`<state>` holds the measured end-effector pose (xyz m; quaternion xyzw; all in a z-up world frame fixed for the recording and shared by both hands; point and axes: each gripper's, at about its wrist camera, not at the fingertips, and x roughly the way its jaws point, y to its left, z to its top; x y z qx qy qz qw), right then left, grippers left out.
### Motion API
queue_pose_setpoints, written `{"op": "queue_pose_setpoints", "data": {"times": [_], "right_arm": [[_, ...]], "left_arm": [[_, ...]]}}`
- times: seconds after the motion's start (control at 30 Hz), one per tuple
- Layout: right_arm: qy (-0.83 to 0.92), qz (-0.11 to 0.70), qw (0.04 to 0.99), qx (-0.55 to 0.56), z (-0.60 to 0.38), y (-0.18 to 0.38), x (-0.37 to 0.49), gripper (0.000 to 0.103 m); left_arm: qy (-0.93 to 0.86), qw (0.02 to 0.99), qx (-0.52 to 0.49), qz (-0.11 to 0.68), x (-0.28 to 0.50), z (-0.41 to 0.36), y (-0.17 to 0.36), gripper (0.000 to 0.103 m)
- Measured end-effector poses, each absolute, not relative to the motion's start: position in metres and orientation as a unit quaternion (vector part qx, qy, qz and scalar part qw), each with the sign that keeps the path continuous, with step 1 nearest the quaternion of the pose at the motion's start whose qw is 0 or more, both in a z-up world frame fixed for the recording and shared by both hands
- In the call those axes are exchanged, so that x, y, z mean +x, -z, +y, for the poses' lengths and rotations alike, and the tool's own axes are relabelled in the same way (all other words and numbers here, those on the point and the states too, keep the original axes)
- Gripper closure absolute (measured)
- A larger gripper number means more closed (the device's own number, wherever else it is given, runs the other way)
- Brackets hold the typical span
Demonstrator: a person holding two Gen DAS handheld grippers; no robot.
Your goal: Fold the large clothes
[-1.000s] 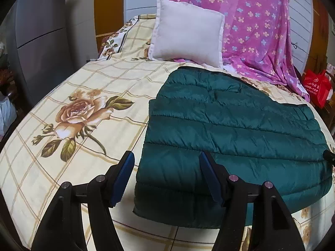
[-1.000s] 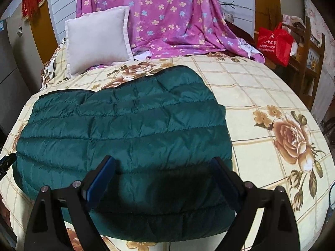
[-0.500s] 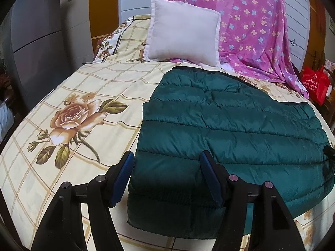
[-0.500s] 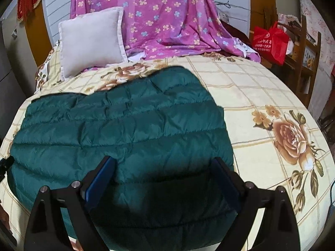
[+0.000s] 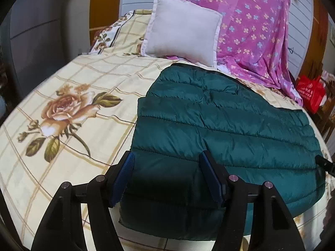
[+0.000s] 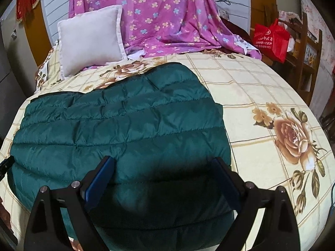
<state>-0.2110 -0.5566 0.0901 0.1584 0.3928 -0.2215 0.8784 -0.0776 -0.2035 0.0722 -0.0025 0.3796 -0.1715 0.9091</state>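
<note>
A dark green quilted down jacket [image 5: 219, 125] lies flat on the bed, folded into a wide block; it also shows in the right wrist view [image 6: 125, 129]. My left gripper [image 5: 167, 167] is open and empty, hovering over the jacket's near left corner. My right gripper [image 6: 163, 171] is open and empty, hovering over the jacket's near right part. The tip of the right gripper [image 5: 324, 164] shows at the jacket's right edge in the left wrist view. The left gripper's tip [image 6: 5, 165] shows at the left edge in the right wrist view.
The bed has a cream checked sheet with roses [image 5: 69, 108]. A white pillow [image 5: 182, 31] and a pink flowered cloth [image 5: 251, 27] stand at the head. A red bag [image 6: 270, 39] and wooden shelf [image 6: 307, 48] are at the right. A grey cabinet [image 5: 35, 31] is left.
Both grippers have moved forward and lower over the jacket's near edge. The jacket has not moved. Both stay open.
</note>
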Motion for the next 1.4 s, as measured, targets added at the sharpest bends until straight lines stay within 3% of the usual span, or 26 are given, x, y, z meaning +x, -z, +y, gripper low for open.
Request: {"op": "queue_pose_setpoints", "data": {"times": [0.4,0.7,0.97,1.03,1.4], "right_arm": [[0.216,0.392,0.882,0.149,-0.556,-0.09,-0.207,0.001],[0.201,0.375,0.879,0.214,-0.591,-0.091,-0.209,0.0],[0.154,0.407,0.858,0.274,-0.632,-0.06,-0.195,0.0],[0.139,0.408,0.856,0.286,-0.639,-0.052,-0.189,0.0],[0.088,0.434,0.842,0.308,-0.651,-0.03,-0.163,0.0]], "left_arm": [[0.193,0.902,-0.021,0.387,-0.072,-0.196,-0.074,0.056],[0.233,0.848,-0.178,0.441,-0.031,-0.155,-0.066,0.055],[0.282,0.76,-0.292,0.508,0.012,-0.146,-0.019,0.037],[0.285,0.752,-0.294,0.517,0.016,-0.148,-0.012,0.033],[0.309,0.758,-0.252,0.516,0.021,-0.179,-0.014,0.033]]}}
